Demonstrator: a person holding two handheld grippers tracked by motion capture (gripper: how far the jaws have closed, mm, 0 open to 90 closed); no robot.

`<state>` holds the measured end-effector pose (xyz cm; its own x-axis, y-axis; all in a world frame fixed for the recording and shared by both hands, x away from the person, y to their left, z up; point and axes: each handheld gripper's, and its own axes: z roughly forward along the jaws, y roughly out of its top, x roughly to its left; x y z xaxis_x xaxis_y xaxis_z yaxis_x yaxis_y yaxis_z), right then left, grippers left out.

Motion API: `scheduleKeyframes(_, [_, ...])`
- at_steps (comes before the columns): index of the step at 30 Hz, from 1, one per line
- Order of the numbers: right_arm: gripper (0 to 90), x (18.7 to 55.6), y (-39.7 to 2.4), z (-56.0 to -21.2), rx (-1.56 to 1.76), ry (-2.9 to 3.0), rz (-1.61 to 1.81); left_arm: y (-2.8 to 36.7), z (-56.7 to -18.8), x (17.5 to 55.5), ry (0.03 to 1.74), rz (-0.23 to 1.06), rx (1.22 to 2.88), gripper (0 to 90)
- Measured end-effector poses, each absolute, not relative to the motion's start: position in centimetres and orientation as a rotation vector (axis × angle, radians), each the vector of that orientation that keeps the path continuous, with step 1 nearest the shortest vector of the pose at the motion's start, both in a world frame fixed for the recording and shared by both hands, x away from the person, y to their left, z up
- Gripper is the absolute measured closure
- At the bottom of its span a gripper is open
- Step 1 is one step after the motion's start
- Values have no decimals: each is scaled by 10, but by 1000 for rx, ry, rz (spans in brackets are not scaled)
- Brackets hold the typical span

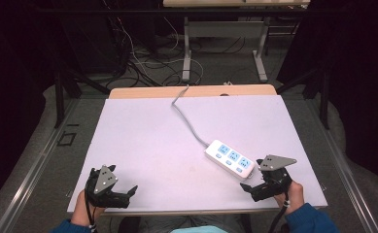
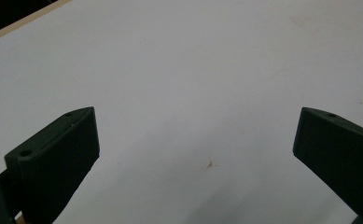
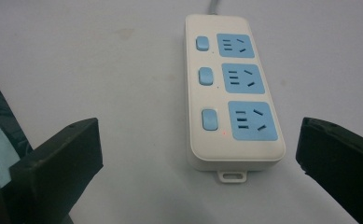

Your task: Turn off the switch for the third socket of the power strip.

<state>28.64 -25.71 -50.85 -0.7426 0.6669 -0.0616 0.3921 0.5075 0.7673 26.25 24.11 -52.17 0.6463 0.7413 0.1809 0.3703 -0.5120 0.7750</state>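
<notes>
Your right gripper (image 1: 255, 186) sits at the near right of the table, its jaws spread wide and holding nothing; in the right gripper view (image 3: 200, 154) the two black jaws stand well apart at the bottom corners, and the near end of the power strip (image 3: 233, 88) lies between them but farther out, touching neither. The power strip (image 1: 229, 159) rests flat on the sheet, just beyond that gripper and angled away toward the middle; it is white, with three blue socket panels in a row and a small blue switch (image 3: 209, 119) beside each; a tiny red dot shows by the nearest switch; a small hanging tab (image 3: 232, 176) juts from the near end; no brand or writing can be read on it. Its grey cable (image 1: 189, 120) runs from the far end across the sheet to the back edge of the table.

Your left gripper (image 1: 123, 194) rests at the near left, well apart from the strip, jaws likewise spread and empty; the left gripper view (image 2: 195, 140) shows bare sheet between them, with a small brownish mark (image 2: 210, 164) on it.

The table (image 1: 143, 145) is covered by a pale lilac-white sheet, with a wooden edge (image 1: 191, 91) showing at the back; beyond it lie grey floor, tangled cables (image 1: 147, 60) and the metal legs of another table (image 1: 225, 48); dark curtains close the sides.
</notes>
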Motion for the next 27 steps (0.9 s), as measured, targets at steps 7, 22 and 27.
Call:
scheduleKeyframes(7, [0,290,-254,-505,879,2393,1102,240,-522,262,862,643,2137,3])
scheduleKeyframes(22, [1,301,-250,-498,893,2403,1081,239,-522,263,859,654,2144,3])
scheduleKeyframes(27, [1,305,-249,-498,902,2402,1078,239,-523,263,858,650,2145,3])
